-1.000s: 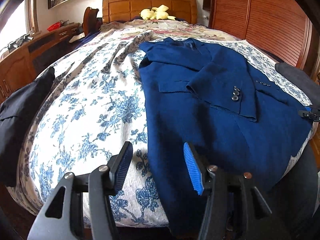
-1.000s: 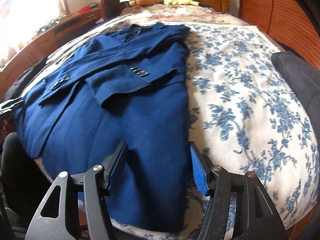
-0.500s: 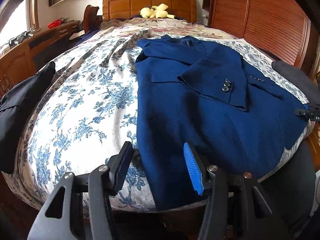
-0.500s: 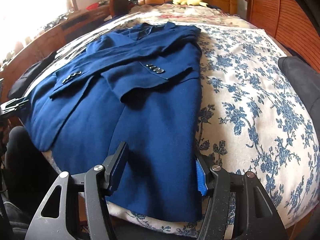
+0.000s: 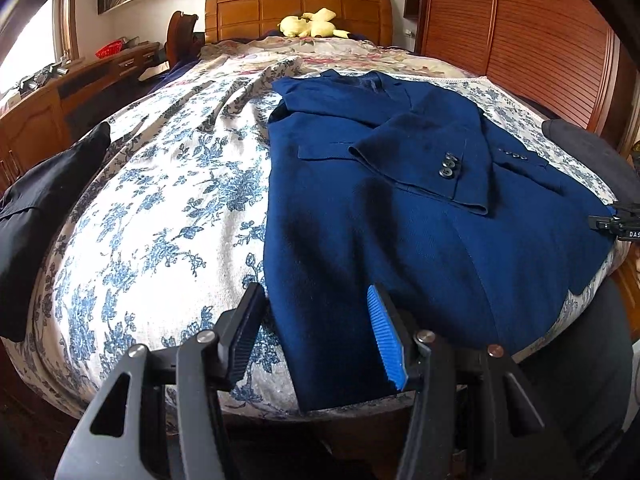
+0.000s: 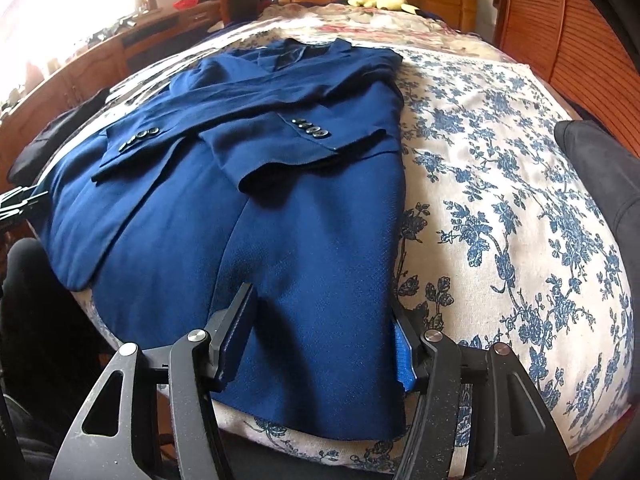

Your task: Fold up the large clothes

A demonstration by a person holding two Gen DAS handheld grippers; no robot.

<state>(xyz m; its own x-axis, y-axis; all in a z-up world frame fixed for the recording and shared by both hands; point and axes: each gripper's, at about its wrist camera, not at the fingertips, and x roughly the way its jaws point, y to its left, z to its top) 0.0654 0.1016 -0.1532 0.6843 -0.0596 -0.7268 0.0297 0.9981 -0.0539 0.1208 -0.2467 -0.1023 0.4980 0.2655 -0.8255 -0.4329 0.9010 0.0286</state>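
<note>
While both tools hang over the foot end of the bed, neither one is gripping anything. The left tool (image 5: pixel 316 332) has its jaws standing apart about halfway, with the near left corner of the blue jacket (image 5: pixel 400 220) showing in the gap between them, but the pads aren't pressing on the cloth as far as I can see. The right tool (image 6: pixel 324 336) is spread a bit wider, and the jacket's near right hem sits between its fingers; again it looks like hovering, not pinching. The right one's tip also pokes in at the right edge of the left wrist view, near the jacket's far hem corner.

The jacket itself lies flat on the bed, collar toward the headboard (image 5: pixel 298 10), hem at the foot edge and hanging slightly over. Both sleeves are folded across the front, cuffs overlapping, with the cuff buttons (image 6: pixel 310 128) facing up.

Under it is a white bedspread with a blue flower print (image 5: pixel 152 208), a bit rumpled toward the left side. A dark garment (image 5: pixel 44 208) is draped over the left edge of the bed, and another dark grey piece (image 6: pixel 600 168) sits on the right edge. A yellow plush toy (image 5: pixel 314 26) is up by the headboard. A wooden slatted wardrobe (image 5: pixel 520 28) runs along the right, and a wooden desk (image 5: pixel 60 96) along the left.
</note>
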